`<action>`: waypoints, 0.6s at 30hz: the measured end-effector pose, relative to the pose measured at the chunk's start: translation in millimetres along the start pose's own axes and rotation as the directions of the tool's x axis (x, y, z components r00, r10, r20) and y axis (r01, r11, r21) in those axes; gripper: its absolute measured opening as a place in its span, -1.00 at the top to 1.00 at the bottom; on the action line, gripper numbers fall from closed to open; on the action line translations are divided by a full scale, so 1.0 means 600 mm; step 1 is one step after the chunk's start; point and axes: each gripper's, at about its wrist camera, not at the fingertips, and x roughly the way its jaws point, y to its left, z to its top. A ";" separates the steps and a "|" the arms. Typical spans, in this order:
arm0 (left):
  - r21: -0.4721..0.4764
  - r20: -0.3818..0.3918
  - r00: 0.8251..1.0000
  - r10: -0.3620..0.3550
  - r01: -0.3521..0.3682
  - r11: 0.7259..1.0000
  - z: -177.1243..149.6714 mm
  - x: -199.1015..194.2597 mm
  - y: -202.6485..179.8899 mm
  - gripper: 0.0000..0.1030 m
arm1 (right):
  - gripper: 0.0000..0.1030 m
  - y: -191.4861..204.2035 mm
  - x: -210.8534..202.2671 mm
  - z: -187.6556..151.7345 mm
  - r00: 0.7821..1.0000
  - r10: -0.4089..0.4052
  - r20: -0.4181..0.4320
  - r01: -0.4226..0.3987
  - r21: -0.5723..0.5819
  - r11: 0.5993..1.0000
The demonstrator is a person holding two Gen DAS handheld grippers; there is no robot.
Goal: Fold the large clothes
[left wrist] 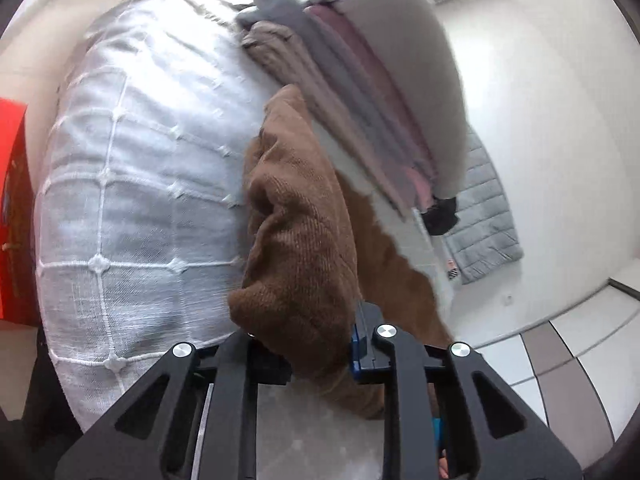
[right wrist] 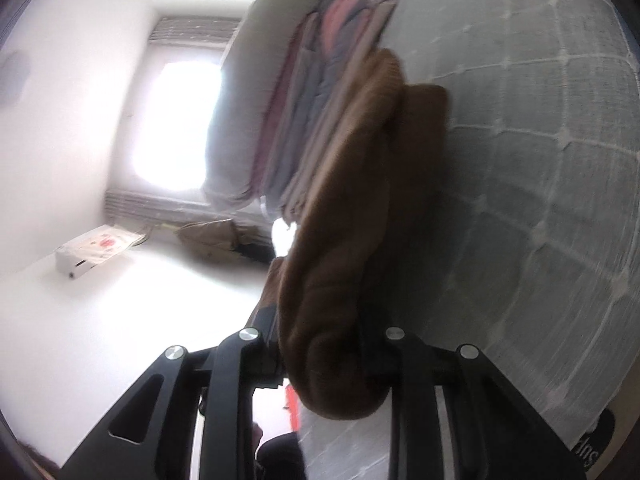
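A brown knit sweater (left wrist: 296, 240) hangs bunched between both grippers, above the white quilted bedspread (left wrist: 132, 184). My left gripper (left wrist: 320, 356) is shut on one end of the sweater. My right gripper (right wrist: 320, 360) is shut on the other end of the sweater (right wrist: 344, 248), whose folds drape over the jaws. A stack of folded clothes (left wrist: 360, 92) in grey, pink and beige lies on the bed just beyond the sweater; it also shows in the right wrist view (right wrist: 288, 120).
A grey quilted jacket (left wrist: 484, 224) lies on the white surface past the stack. A red box (left wrist: 12, 208) stands at the left edge. A bright window (right wrist: 176, 124), a white box (right wrist: 92, 252) and a brown garment (right wrist: 212, 240) lie on the far side.
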 end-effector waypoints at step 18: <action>-0.157 -0.084 0.996 0.005 -0.018 0.987 -0.107 -0.152 0.157 0.66 | -0.01 0.099 -0.161 -0.160 0.877 -0.438 0.199 0.472 -0.183 0.862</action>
